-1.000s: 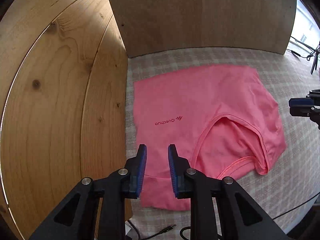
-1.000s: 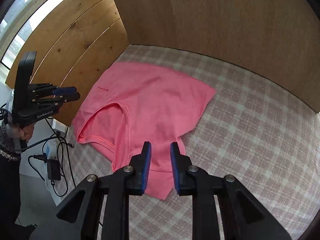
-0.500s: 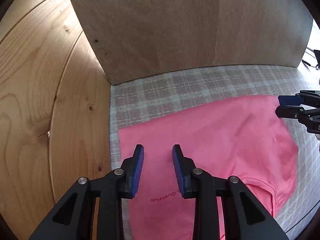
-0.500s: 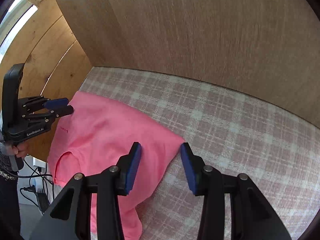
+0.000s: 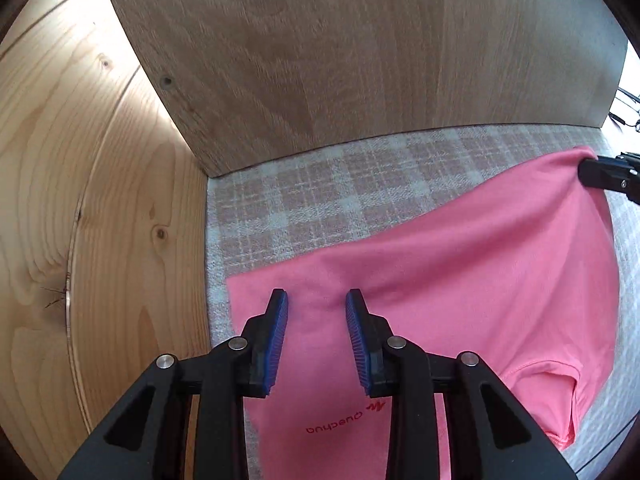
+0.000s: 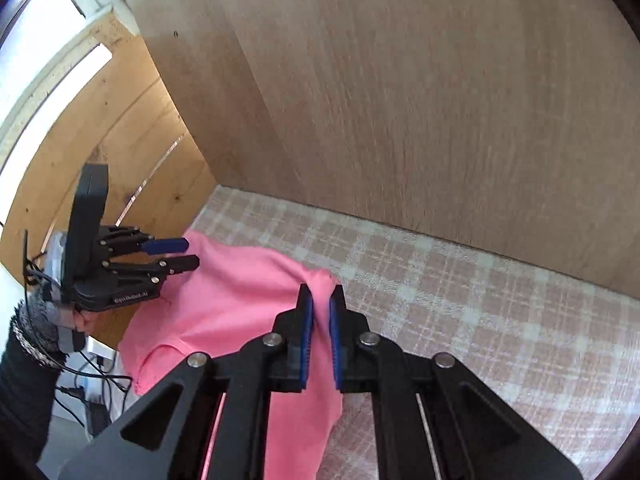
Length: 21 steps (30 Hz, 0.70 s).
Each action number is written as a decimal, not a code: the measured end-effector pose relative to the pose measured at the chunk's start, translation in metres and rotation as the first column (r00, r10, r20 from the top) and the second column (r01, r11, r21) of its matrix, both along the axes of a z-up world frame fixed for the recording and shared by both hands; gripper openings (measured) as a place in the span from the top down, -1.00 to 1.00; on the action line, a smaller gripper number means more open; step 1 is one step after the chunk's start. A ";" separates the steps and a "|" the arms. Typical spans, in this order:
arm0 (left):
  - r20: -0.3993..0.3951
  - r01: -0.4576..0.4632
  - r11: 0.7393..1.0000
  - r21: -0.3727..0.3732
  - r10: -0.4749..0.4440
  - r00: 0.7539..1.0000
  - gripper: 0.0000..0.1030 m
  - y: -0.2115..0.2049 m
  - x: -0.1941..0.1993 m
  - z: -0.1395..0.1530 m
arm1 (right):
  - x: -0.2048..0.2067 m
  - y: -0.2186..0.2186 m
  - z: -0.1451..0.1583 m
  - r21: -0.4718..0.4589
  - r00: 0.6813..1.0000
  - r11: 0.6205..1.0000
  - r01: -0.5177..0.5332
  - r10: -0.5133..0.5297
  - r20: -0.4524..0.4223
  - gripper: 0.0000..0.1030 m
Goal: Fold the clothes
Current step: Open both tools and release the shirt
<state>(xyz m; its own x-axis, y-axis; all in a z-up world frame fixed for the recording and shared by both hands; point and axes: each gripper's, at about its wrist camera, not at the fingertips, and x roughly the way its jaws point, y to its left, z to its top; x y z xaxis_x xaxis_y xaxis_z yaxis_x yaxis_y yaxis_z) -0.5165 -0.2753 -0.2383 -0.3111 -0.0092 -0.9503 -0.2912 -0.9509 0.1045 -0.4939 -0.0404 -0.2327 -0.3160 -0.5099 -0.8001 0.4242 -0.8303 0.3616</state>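
Note:
A pink T-shirt (image 5: 460, 280) lies on the checked cloth, its red logo near me in the left wrist view. My left gripper (image 5: 316, 304) is open, its blue pads just above the shirt's far left corner area. It also shows in the right wrist view (image 6: 172, 254), open over that edge. My right gripper (image 6: 320, 304) is shut on the shirt's (image 6: 240, 304) far right corner, which bunches up between the pads. The right gripper shows at the right edge of the left wrist view (image 5: 600, 174), at the lifted corner.
Wooden panels stand close behind (image 5: 360, 80) and to the left (image 5: 100, 240) of the checked surface (image 6: 480, 300). Cables and a plug (image 6: 92, 392) hang below the table's left edge.
Both grippers moved forward to the shirt's far edge. The right gripper closed on the far right corner and raised it. The left gripper stayed open.

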 end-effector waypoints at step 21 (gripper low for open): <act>-0.019 -0.066 0.996 0.063 0.067 0.998 0.46 0.005 0.142 0.029 | 0.157 -0.026 0.014 0.240 0.971 0.949 -0.203 0.227 -0.077 0.48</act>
